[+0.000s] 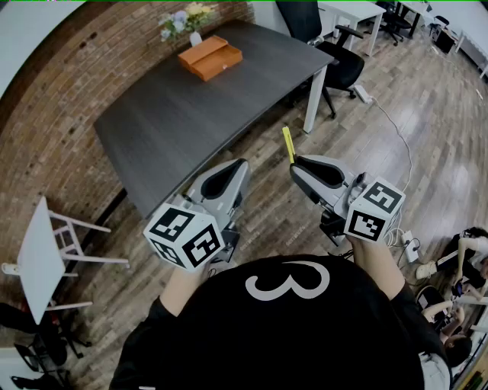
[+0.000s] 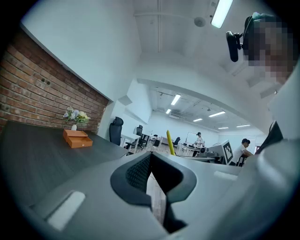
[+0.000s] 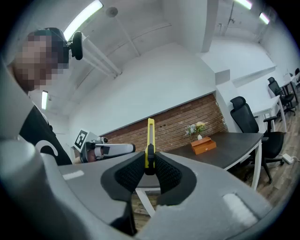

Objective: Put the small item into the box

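A slim yellow utility knife [image 3: 150, 140] stands upright between the pads of my right gripper [image 3: 149, 165], which is shut on its lower end. In the head view the knife [image 1: 288, 145] sticks up from the right gripper [image 1: 296, 161] above the wooden floor, short of the table's near corner. The open orange box [image 1: 210, 58] sits at the far end of the dark table [image 1: 191, 122]; the same box [image 2: 78, 139] [image 3: 203, 145] looks small and distant in both gripper views. My left gripper [image 1: 240, 164] [image 2: 150, 161] is level beside the right one, shut with nothing in it.
A vase of flowers [image 1: 187, 23] stands behind the box against the brick wall. A black office chair [image 1: 328, 53] is at the table's right end, a small white table [image 1: 42, 255] at the left. Cables [image 1: 400, 236] and seated people [image 1: 465, 259] are on the right.
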Demonstrator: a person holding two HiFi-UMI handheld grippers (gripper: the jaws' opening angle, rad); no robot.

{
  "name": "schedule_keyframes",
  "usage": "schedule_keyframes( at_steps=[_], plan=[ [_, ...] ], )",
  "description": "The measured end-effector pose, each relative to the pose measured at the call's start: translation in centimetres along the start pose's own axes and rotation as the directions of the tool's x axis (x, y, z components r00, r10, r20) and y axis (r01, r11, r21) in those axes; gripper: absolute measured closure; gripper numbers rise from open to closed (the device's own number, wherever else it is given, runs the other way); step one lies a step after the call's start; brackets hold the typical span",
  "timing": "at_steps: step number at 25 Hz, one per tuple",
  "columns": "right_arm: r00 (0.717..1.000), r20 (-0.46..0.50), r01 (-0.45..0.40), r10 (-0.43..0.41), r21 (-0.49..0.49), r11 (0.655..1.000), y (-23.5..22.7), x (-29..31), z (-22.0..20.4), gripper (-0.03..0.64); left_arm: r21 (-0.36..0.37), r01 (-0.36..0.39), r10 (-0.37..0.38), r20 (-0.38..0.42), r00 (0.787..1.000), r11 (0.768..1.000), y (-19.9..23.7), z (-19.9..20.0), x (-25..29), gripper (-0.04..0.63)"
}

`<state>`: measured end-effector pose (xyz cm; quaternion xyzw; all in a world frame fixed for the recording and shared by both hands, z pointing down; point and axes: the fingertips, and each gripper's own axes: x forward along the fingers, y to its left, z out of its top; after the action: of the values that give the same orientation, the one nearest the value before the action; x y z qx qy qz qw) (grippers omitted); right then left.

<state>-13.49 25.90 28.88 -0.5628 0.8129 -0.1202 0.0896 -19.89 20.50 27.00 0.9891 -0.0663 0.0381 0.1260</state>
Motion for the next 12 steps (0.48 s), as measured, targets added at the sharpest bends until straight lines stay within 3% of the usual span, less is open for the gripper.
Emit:
schedule_keyframes(
  at_steps=[12],
  plan=[
    [1.000, 0.021, 0.006, -0.005, -0.010, 1.000, -0.9, -2.8, 0.7, 0.549, 0.028, 0.005, -0.006, 0.017, 1.000, 1.000, -2.5, -0.1, 1.4, 0.584]
  ],
)
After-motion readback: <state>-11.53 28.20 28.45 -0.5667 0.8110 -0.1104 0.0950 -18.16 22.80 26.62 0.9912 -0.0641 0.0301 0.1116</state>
